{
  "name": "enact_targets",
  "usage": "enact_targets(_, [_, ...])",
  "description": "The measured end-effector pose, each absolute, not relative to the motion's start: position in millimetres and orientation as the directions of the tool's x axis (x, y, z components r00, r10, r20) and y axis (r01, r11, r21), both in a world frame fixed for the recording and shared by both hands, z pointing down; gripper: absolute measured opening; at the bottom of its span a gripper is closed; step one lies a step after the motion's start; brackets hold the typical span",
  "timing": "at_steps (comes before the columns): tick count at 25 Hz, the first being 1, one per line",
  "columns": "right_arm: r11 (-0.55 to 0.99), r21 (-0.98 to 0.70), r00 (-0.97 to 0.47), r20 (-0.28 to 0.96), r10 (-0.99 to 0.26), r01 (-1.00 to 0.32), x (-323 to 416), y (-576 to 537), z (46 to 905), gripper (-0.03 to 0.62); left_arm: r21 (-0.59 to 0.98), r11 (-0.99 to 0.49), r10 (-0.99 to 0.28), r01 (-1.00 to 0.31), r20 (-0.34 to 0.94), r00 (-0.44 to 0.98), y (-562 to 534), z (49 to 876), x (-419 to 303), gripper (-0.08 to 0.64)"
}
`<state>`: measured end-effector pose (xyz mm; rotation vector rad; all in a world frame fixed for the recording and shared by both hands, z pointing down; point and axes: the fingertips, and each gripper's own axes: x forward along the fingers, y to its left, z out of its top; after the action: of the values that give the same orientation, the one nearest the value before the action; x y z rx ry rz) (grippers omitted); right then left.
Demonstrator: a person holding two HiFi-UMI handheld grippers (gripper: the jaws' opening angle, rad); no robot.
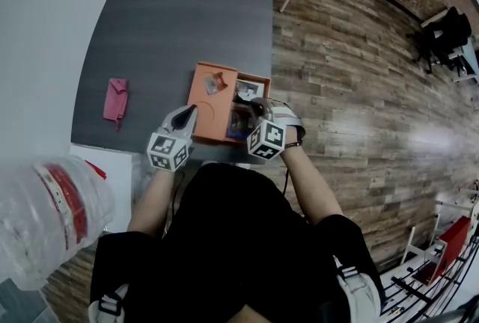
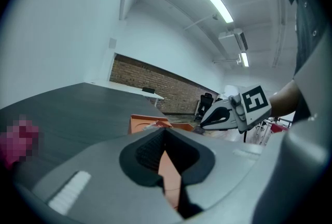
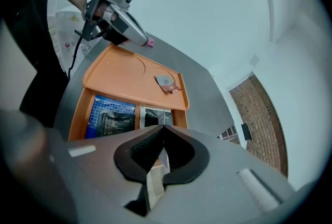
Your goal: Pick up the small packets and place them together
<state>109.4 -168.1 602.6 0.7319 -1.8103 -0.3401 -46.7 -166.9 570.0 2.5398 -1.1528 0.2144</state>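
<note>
An orange tray [image 1: 204, 117] [image 3: 119, 72] lies on the dark grey table [image 1: 172, 22]. One small grey packet [image 1: 213, 82] [image 3: 166, 82] rests on its flat left part. In its compartments lie a blue packet [image 3: 111, 118] and a black-and-white packet [image 3: 154, 115] [image 1: 248, 90]. My right gripper [image 3: 162, 127] [image 1: 249, 100] hangs over the compartments, shut on a small pale packet [image 3: 154, 179] that shows between the pads. My left gripper [image 2: 165, 130] [image 1: 190, 112] hovers over the tray's near left edge, jaw tips together with nothing between them.
A pink cloth [image 1: 116, 99] lies on the table to the left of the tray. A clear plastic bottle with a red label [image 1: 52, 209] looms at the lower left. The table ends just right of the tray, with wooden floor [image 1: 359, 105] beyond.
</note>
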Motion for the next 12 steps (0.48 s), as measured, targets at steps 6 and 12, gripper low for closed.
enact_targets(6, [0.73,0.596,-0.23,0.699,-0.677,-0.335,106.5,-174.4,579.9,0.003,0.279,-0.596,-0.71,-0.753,0.253,0.657,-170.6,568.8,-51.3,-0.002])
enact_targets(12, [0.696,0.637,-0.256,0.65,-0.716,-0.33,100.1,-181.5,548.8,0.003,0.318,-0.578,-0.709,-0.752,0.261,0.655,-175.0,568.1,-52.8,-0.002])
